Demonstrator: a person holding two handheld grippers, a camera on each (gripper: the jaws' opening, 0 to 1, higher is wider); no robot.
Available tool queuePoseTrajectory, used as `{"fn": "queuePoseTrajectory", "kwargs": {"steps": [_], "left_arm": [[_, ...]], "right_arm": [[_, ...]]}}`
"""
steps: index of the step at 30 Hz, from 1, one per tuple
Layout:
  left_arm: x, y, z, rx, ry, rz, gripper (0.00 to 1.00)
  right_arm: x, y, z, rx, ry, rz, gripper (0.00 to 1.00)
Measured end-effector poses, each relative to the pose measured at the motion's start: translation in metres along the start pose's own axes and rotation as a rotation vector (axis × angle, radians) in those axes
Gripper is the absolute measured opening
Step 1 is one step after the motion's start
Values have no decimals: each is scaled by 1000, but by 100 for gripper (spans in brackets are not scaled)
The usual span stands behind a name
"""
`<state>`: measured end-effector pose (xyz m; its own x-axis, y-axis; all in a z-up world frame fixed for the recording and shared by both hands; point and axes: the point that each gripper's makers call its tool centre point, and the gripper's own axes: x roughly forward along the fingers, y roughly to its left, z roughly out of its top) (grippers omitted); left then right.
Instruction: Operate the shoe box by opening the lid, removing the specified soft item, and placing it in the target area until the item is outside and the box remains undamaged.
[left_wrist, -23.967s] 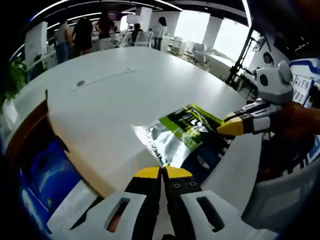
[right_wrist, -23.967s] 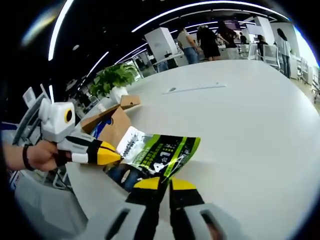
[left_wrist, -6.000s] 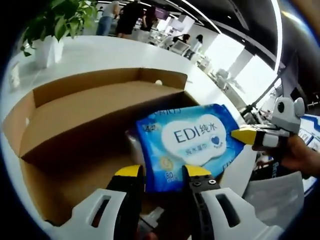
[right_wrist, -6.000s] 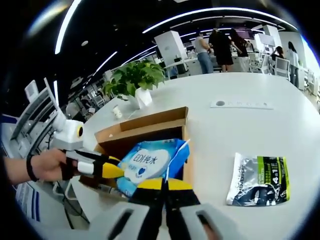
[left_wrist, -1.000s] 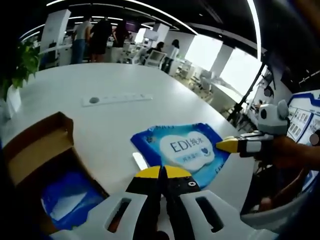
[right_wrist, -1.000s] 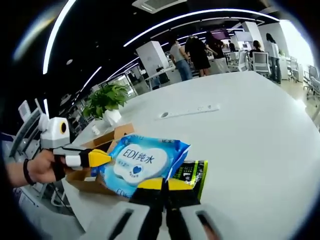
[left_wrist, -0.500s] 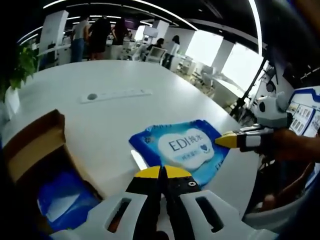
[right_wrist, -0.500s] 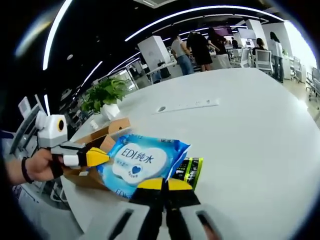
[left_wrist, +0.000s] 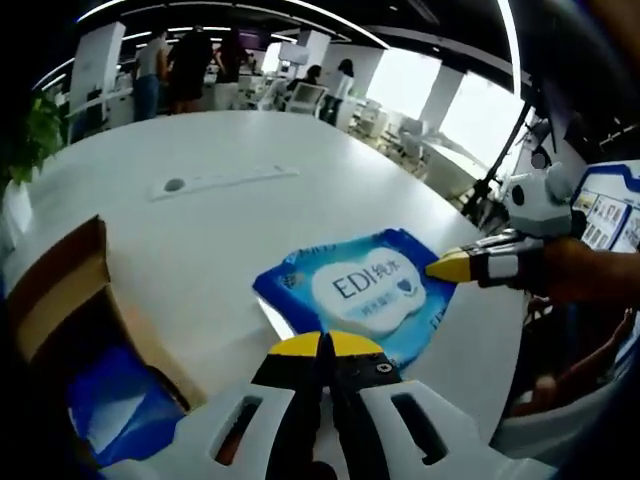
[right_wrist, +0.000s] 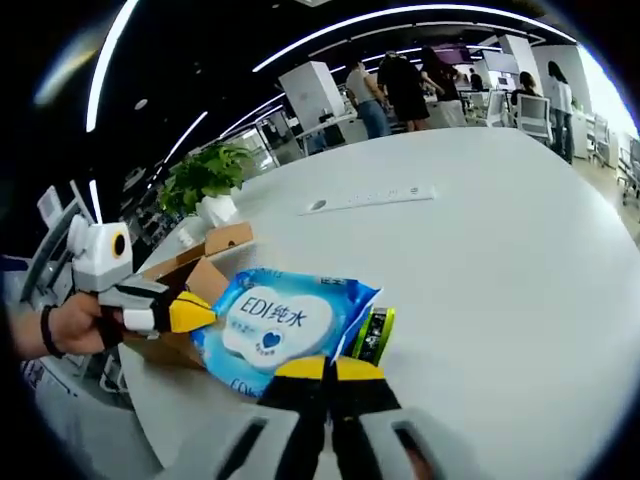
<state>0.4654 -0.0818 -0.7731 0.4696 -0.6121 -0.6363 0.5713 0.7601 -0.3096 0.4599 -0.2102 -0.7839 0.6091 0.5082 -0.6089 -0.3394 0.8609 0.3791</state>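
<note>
Lowered nearer the white counter (left_wrist: 230, 215) is the blue wet-wipes pack (left_wrist: 362, 292), grasped at opposite edges by both grippers' clenched jaws: left gripper (left_wrist: 322, 345), right gripper (right_wrist: 326, 368).

A potted plant (right_wrist: 208, 178) stands on the white table (right_wrist: 500, 250), a long power strip (right_wrist: 372, 200) lies mid-table, and people (right_wrist: 390, 90) stand beyond (office desks behind).

Mostly hidden under the blue pack (right_wrist: 285, 325): the green pouch (right_wrist: 373, 335). Cut off at the edge: the box (left_wrist: 60, 300).
</note>
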Motion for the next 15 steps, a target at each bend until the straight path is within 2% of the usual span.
{"fn": "queuePoseTrajectory", "kwargs": {"steps": [5,15], "left_arm": [[2,1,-2,0,8,3,0],[14,0,-6,88,64,27,0]], "right_arm": [[6,-4,-4,-1,13,2,0],[12,-13,-8,-2,35,-1,0]]}}
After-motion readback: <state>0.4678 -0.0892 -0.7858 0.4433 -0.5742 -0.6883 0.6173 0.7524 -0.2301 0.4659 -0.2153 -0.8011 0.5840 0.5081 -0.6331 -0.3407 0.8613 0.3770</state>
